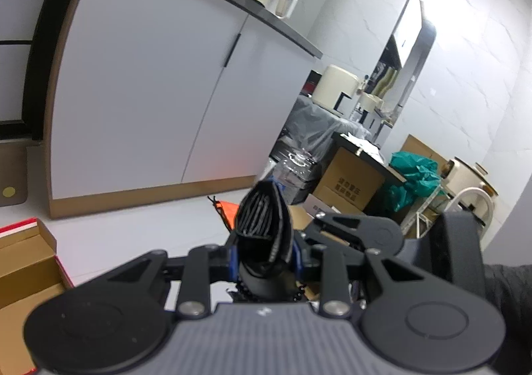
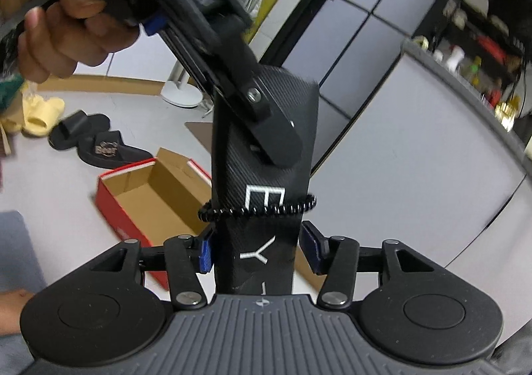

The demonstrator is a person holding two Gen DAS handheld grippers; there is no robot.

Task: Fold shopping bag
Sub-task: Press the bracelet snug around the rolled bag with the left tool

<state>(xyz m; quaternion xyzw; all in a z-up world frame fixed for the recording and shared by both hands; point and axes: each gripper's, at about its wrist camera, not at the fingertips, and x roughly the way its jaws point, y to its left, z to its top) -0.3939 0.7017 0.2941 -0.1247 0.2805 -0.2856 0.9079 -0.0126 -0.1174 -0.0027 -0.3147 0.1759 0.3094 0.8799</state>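
Folded black shopping bag (banded) — clamped by left gripper, between right gripper's parted, non-touching pads

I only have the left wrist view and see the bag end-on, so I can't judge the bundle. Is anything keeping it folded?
Observer: Yes. In the right wrist view a black beaded band circles the folded shopping bag, below where the left tool clamps it.
Operator: Is the right tool gripping it too?
Observer: No. The right tool straddles the bag's lower end, but its right pad stands clear of the fabric.
Operator: Which face is toward that camera?
Observer: The face with white letters.
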